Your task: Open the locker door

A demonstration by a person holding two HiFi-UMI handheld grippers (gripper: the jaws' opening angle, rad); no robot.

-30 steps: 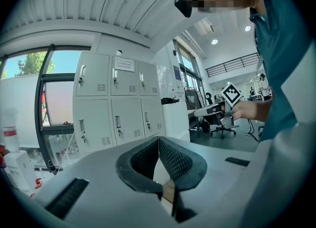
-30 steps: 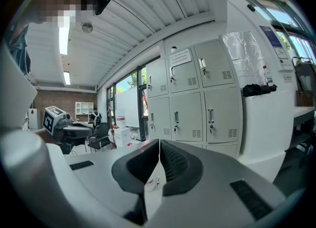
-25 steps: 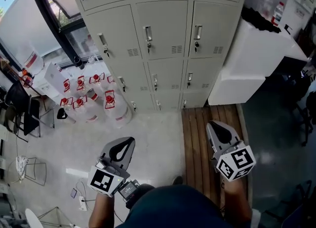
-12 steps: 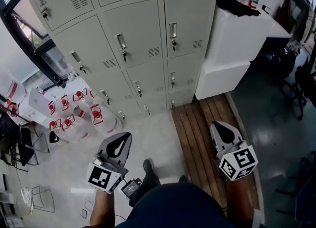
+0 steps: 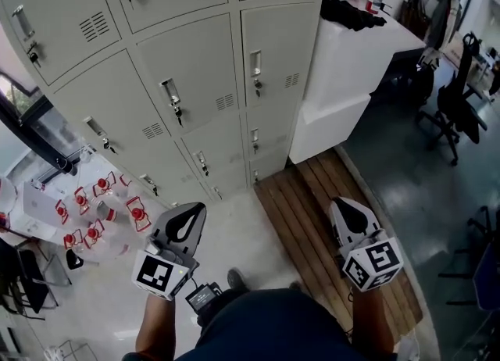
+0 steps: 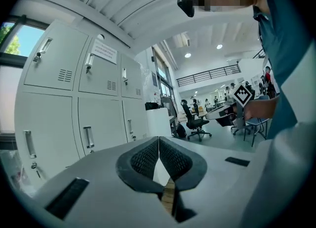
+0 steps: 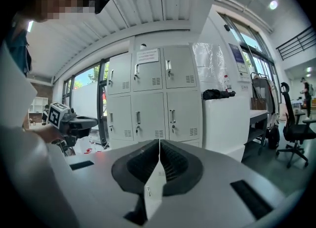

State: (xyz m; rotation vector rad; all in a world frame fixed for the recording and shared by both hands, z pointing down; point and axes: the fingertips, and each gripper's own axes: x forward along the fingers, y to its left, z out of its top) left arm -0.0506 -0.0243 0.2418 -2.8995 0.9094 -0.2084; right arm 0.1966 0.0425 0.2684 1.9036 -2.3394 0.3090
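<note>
- The left gripper (image 5: 190, 219) is held low in front of the person's body, its jaws pressed together with nothing between them; it looks carried, not ready to work
- The right gripper (image 5: 346, 209) is held the same way on the other side, jaws closed tight and empty, probably because there is nothing within reach to grasp
- Both grippers point towards the grey locker bank (image 5: 195, 78) and are well apart from it, so this reads as the approach and not the opening itself
- Every locker door in view is shut flush; each has an upright pull handle (image 5: 255, 63) on one edge with what looks like a small key hanging just below it
- I cannot tell which door is the target; in the right gripper view the lockers stand straight ahead, so that gripper seems the likelier one to reach for a handle
- Its jaws would need to spread before they could close round a handle
- The person stands where pale floor meets a wooden slatted platform (image 5: 312, 211), which runs up to the lockers' foot beside a white cabinet (image 5: 344, 70)
- Red-capped bottles (image 5: 94, 211) cluster on the floor to the left, near the lower doors, and could get in the way of a door swinging open there
</note>
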